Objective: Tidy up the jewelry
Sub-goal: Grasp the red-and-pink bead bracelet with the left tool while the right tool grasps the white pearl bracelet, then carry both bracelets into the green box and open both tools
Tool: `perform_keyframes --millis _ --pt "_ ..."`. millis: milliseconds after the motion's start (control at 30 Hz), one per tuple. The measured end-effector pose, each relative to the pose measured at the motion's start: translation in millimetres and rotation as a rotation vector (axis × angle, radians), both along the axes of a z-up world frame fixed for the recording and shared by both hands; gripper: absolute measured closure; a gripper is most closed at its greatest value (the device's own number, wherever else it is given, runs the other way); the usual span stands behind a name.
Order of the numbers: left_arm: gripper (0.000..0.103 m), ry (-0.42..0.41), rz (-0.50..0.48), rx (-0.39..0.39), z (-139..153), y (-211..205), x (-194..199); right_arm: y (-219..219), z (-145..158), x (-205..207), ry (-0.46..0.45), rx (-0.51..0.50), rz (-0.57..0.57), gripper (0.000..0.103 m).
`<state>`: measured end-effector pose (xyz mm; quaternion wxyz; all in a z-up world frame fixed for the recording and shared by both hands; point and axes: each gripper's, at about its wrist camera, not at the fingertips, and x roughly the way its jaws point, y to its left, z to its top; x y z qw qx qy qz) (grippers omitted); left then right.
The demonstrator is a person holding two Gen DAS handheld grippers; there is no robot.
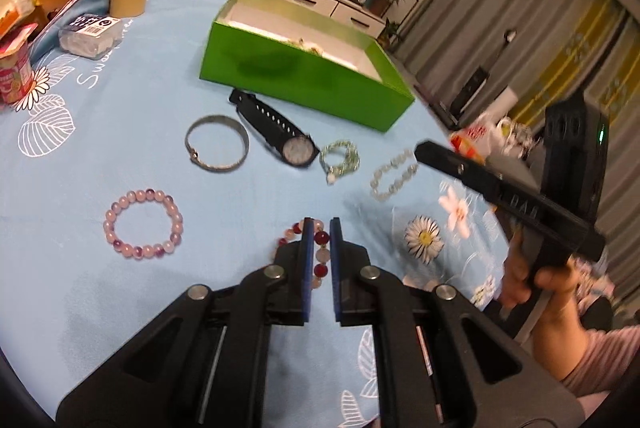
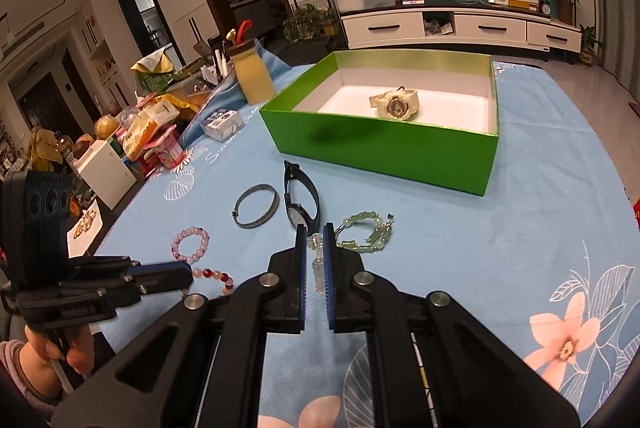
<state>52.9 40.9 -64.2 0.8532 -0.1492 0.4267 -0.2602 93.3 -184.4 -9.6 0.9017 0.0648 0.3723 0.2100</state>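
Note:
An open green box (image 2: 384, 152) stands on the blue cloth with a cream watch (image 2: 396, 103) inside; it also shows in the left wrist view (image 1: 296, 74). In front lie a black watch (image 1: 276, 130), a metal bangle (image 1: 217, 143), a pink bead bracelet (image 1: 143, 224), a green bead bracelet (image 1: 340, 158) and a clear bead bracelet (image 1: 394, 174). My left gripper (image 1: 320, 228) is narrowly open around a red-and-white bead bracelet (image 1: 322, 256). My right gripper (image 2: 314, 234) is narrowly open around the clear bracelet (image 2: 318, 268); whether either grips is unclear.
A yellow jar (image 2: 253, 76), a small plastic box (image 2: 222, 122) and cluttered snacks (image 2: 152, 136) line the left side. A TV cabinet (image 2: 460, 26) stands behind. The table edge runs at the right in the left wrist view.

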Motion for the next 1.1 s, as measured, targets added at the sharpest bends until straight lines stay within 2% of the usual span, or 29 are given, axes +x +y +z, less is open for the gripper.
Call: perform_keyframes --millis 133,400,933,1100 --pt "0.096 0.004 0.025 -0.047 8.6 9.7 5.5 -4.6 4.8 0.8 -0.012 0.01 -0.011 0.095" --pt "0.096 -0.012 0.074 -0.076 26.1 22.4 22.3 -10.4 12.9 2.9 -0.037 0.007 -0.023 0.095" --pt "0.096 -0.08 0.081 -0.057 65.7 5.7 88.1 -26.2 45.4 29.5 -0.131 -0.014 -0.069 0.095" --pt "0.096 -0.074 0.084 -0.05 72.6 -3.7 115.2 -32.3 55.7 50.1 -0.16 -0.016 -0.095 0.095"
